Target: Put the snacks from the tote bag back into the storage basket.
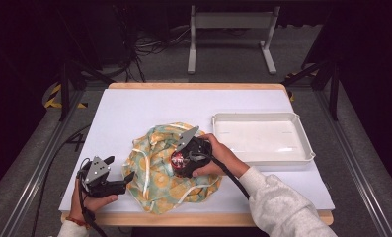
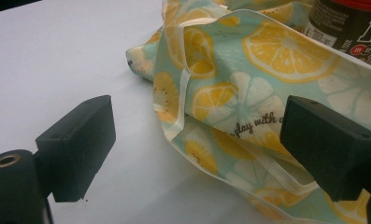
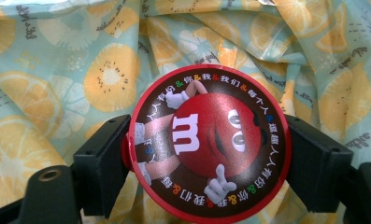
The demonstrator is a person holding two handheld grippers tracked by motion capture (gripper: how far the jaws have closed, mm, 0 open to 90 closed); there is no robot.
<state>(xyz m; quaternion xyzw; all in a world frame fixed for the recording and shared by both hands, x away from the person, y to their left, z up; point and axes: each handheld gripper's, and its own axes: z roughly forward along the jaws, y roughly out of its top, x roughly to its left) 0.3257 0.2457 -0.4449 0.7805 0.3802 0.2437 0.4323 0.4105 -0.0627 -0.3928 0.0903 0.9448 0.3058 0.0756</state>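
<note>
High view: right hand-held gripper (image 1: 179, 157) clamps candy tub (image 1: 177, 161) over cloth bag (image 1: 156, 170) left of tray (image 1: 302, 129); left gripper view: left hand-held gripper (image 2: 197, 140) gapes beside bag, unpinned fabric may drag; right gripper view: round tub can slip.

In the right gripper view, the right gripper (image 3: 206, 154) has its two black fingers (image 3: 101, 163) pressed against opposite sides of a round M&M's candy jar (image 3: 209, 144), whose red-rimmed lid faces the camera with a red cartoon character and a ring of Chinese lettering. Behind the jar lies a crumpled pale-green cloth bag (image 3: 57, 74) printed with orange citrus slices.
</note>
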